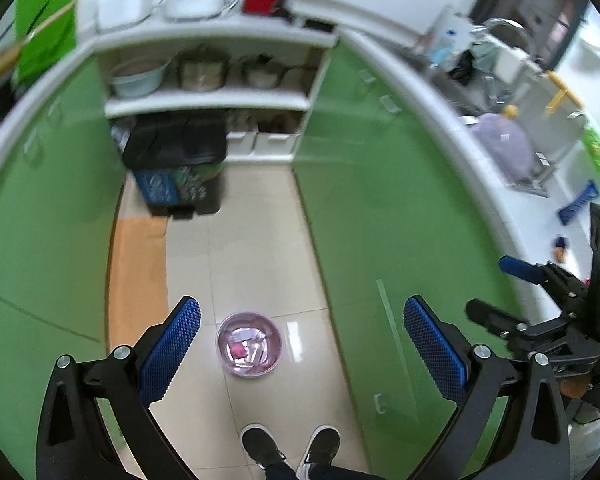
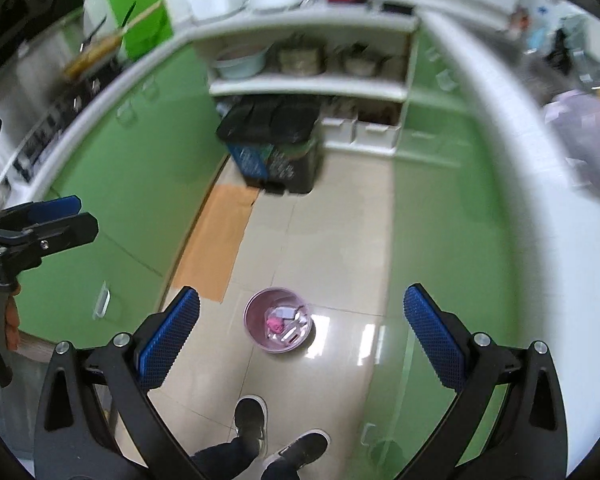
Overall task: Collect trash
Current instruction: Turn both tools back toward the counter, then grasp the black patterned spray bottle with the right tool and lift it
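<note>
A small pink waste bin [image 1: 249, 347] stands on the tiled floor below me, holding a pink scrap and several white scraps; it also shows in the right wrist view [image 2: 278, 325]. My left gripper [image 1: 302, 344] is open and empty, high above the bin. My right gripper [image 2: 302, 334] is open and empty, also high above the floor. The right gripper [image 1: 496, 292] shows at the right edge of the left wrist view, and the left gripper [image 2: 70, 216] at the left edge of the right wrist view.
A black pedal bin [image 1: 178, 164] stands at the far end of the aisle under open shelves [image 1: 208, 100] with pots. Green cabinets [image 1: 380, 200] line both sides. A white counter [image 1: 540, 216] with dishes runs along the right. My feet [image 1: 292, 448] are below.
</note>
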{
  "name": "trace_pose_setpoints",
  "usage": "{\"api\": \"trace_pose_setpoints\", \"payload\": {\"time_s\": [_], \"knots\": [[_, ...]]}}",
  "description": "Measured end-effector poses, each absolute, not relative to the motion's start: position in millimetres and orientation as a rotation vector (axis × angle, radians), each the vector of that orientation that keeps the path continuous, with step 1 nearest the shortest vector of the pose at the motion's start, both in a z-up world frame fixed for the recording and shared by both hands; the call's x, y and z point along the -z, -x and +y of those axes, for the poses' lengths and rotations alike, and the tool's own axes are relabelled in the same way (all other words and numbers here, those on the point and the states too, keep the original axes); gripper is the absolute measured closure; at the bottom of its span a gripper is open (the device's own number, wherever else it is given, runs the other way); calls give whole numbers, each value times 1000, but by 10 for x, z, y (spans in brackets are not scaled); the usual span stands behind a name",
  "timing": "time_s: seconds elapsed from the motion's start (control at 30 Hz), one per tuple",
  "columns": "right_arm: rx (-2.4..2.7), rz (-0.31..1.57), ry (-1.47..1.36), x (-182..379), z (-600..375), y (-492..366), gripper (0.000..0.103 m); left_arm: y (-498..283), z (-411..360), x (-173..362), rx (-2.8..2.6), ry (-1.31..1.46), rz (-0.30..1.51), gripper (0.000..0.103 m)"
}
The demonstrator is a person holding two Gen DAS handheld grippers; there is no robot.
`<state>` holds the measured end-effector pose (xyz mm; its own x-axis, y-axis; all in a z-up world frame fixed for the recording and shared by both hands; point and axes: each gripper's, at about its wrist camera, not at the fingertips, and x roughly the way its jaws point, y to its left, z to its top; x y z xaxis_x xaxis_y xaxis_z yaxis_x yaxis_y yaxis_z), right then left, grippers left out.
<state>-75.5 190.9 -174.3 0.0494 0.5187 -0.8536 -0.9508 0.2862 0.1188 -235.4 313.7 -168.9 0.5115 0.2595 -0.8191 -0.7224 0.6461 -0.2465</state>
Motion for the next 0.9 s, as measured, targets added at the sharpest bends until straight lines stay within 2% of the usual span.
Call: {"api": "trace_pose_setpoints", "payload": {"time_s": [0.2,0.37,0.6,0.9], "knots": [[-1079,911,459,741,1107,347,3,1917,2769,818,-531,546,820,5],[-929,887,378,388,397,62,3,1471,2378,499,-401,470,827,5],[-675,874,240,129,-669,-234,3,676,1741,314,-163,341,867,5],[-465,897,157,155,-1567,-443,3,-28,908,248,81,211,902,5]]}}
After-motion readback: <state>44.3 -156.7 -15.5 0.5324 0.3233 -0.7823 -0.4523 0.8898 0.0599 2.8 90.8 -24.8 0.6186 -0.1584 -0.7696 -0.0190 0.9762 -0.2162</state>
